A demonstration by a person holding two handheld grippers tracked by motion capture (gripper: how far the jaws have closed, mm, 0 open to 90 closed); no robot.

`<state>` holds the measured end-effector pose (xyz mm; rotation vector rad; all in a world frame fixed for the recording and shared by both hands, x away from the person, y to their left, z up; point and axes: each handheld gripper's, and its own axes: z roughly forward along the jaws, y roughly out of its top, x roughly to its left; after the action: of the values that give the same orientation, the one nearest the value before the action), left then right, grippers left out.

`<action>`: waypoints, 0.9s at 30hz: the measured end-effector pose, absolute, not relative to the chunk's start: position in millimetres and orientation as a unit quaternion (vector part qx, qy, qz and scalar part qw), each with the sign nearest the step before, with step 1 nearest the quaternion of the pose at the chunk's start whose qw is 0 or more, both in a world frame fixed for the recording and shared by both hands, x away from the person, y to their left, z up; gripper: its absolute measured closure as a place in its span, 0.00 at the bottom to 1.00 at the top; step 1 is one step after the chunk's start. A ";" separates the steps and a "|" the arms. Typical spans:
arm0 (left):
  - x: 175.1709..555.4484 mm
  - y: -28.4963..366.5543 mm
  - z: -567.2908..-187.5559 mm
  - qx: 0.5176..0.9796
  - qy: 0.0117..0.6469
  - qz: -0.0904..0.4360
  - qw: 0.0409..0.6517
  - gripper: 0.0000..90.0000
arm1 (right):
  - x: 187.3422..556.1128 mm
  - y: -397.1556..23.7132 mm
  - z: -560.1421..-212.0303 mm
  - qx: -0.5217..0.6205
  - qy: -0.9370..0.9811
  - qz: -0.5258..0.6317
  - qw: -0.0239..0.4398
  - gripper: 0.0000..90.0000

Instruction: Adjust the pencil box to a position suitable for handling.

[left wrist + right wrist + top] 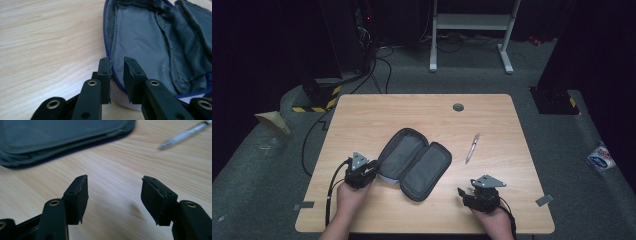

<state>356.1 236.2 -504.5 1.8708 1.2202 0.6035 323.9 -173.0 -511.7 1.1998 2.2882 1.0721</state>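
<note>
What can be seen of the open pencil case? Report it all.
The pencil case lies unzipped and spread flat near the middle of the wooden table, both grey fabric-lined halves facing up and holding nothing. A blue zipper runs round its rim. The left claw straddles the near-left rim, pads apart, not pressing it. A pen lies apart to its right.

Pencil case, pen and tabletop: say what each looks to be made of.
Pencil case: soft grey woven fabric, matte, with stitched seams, a limp lining and a blue zipper along its edge. Pen: pale, glossy barrel with bright highlights, probably plastic or metal; too blurred to say which. Table: light wood-grain surface, smooth and faintly sheened, likely laminate rather than solid wood.
</note>
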 end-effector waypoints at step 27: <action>342.7 211.6 -512.1 0.761 0.442 0.198 0.432 0.73 | 405.0 -93.6 -515.2 0.445 0.818 0.304 0.200 0.57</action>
<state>342.7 211.6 -512.1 1.8972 1.1022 0.4939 405.0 -93.6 -515.2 1.2447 2.2875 0.8503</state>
